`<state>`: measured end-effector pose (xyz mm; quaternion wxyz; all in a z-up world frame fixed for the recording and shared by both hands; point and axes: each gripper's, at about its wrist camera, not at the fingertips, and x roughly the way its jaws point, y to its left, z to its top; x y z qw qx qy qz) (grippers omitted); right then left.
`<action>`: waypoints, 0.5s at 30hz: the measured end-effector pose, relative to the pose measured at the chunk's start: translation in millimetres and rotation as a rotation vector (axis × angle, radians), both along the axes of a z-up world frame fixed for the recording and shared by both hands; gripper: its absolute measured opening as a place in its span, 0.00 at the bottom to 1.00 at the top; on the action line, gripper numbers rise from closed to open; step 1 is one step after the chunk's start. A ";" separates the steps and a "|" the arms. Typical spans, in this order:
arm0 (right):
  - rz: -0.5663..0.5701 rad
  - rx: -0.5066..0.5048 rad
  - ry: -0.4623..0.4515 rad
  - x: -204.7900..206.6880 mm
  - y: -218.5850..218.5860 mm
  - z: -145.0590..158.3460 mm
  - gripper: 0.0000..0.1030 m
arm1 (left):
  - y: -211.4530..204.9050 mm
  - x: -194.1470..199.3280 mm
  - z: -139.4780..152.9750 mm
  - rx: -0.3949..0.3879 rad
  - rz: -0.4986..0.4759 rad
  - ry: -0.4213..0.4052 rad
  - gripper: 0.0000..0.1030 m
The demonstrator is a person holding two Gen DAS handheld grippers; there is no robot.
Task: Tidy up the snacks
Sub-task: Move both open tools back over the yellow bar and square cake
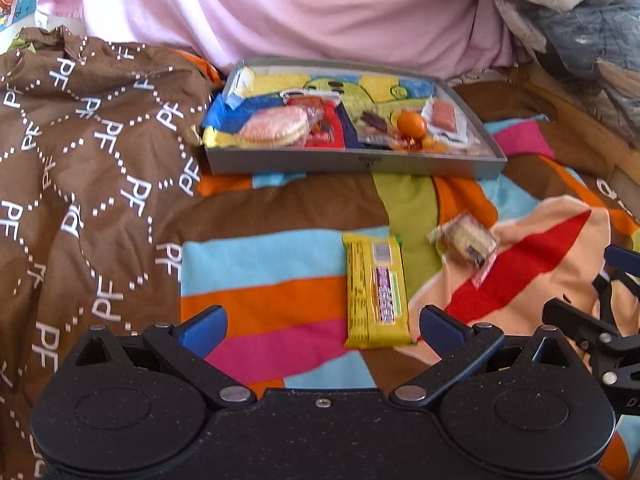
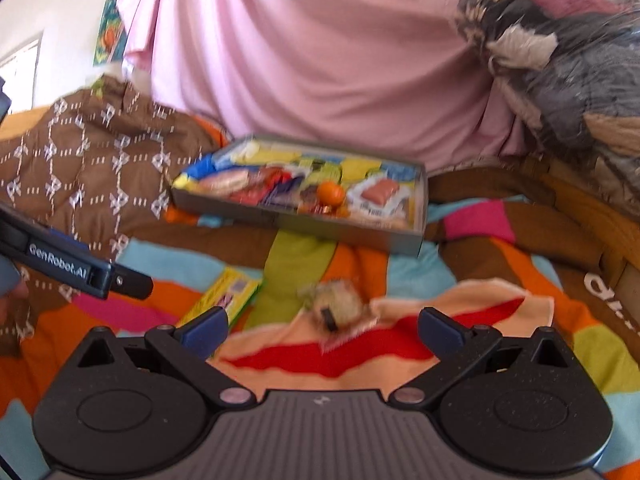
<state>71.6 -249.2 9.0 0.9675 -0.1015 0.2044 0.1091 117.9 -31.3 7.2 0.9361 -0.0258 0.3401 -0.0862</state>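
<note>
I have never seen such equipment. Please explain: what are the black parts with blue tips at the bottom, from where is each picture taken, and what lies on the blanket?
Each picture comes from a camera mounted on a handheld gripper, looking forward along its two blue-tipped fingers. One shows the left gripper, the other the right gripper. Both are open and hold nothing. On the striped blanket lie a yellow snack bar and a small wrapped snack, blurred. Farther back, a grey tray already holds several snacks, among them an orange ball.
</note>
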 end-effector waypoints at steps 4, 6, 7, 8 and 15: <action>0.004 -0.011 0.061 4.6 2.7 -7.1 1.00 | -1.2 -2.0 -6.4 0.011 -0.005 0.027 0.99; 0.004 -0.007 0.081 7.1 3.4 -10.2 1.00 | -1.0 -1.6 -9.1 0.017 -0.004 0.038 0.99; 0.005 -0.009 0.086 8.1 4.0 -11.6 1.00 | -0.5 -1.2 -10.1 0.017 -0.003 0.042 0.99; 0.007 -0.014 0.091 9.1 4.7 -13.0 1.00 | 0.2 -0.7 -11.6 0.018 -0.002 0.046 0.99; 0.023 -0.036 0.117 15.1 8.9 -20.3 1.00 | 2.4 5.7 -18.7 0.020 0.021 0.080 0.99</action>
